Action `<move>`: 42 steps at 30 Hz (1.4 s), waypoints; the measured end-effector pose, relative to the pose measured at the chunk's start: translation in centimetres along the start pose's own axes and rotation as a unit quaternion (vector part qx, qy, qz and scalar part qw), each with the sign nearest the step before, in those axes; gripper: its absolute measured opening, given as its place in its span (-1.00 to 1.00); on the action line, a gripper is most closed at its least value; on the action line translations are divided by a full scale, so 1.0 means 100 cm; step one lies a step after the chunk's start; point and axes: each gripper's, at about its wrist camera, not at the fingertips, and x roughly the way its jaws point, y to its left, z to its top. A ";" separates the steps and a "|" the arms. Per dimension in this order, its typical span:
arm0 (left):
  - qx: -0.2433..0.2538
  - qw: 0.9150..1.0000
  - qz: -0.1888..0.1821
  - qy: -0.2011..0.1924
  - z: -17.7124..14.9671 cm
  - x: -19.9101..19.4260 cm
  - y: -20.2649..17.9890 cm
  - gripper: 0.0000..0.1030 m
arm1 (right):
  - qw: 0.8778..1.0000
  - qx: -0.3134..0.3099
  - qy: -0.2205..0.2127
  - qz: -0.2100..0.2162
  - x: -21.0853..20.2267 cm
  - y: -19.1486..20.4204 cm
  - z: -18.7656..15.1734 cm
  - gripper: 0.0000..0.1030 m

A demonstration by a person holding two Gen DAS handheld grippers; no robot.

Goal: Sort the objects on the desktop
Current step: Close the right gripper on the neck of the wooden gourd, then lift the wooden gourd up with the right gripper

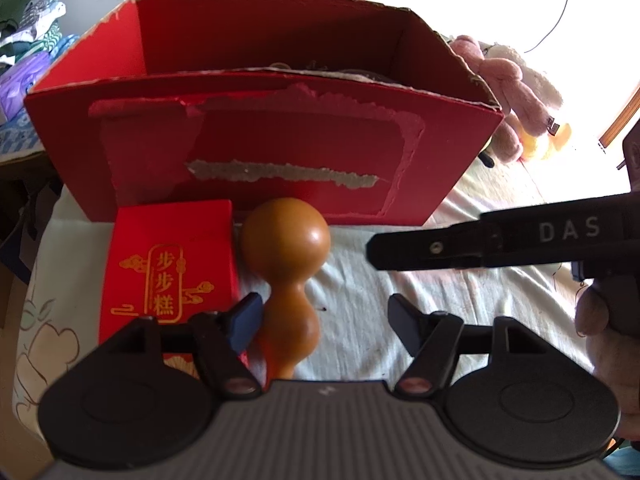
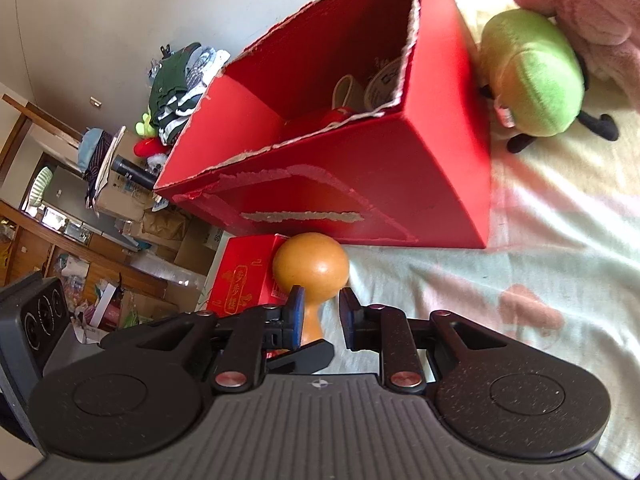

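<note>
The left claw [image 1: 322, 320] stands wide apart and holds nothing; its left pad [image 1: 244, 322] sits just beside the neck of the orange gourd [image 1: 290, 264], while the other pad is well clear on the right. The right claw [image 2: 322, 314] is also parted, narrower, with the gourd's [image 2: 311, 268] neck between its pads; whether either pad touches it I cannot tell. In the left wrist view the right claw [image 1: 440, 249] reaches in from the right side, its fingers seen side-on near the gourd's round head.

The gourd lies on a pale printed cloth [image 2: 480, 304], its round end pointing toward the big red cardboard box [image 1: 260, 148]. A small red packet [image 1: 172, 268] with gold lettering lies just beside the gourd on its left, also in front of the box. The box is open on top with torn edges, and some items lie inside [image 2: 360, 92]. Beyond the box's right end rest a green plush toy [image 2: 536, 80] and a pink plush toy [image 2: 580, 4].
</note>
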 end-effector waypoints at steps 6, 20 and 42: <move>-0.007 1.000 -0.023 0.009 0.002 0.009 0.006 0.37 | 0.999 -0.001 0.039 -0.001 0.018 0.004 0.004 -0.46; 0.017 0.999 -0.036 0.032 0.003 0.026 0.001 0.33 | 0.997 -0.010 0.082 -0.012 0.041 0.007 0.008 -0.44; 0.067 0.995 -0.059 0.052 0.006 0.040 -0.047 0.00 | 0.997 0.033 0.064 -0.013 0.003 -0.030 -0.007 -0.37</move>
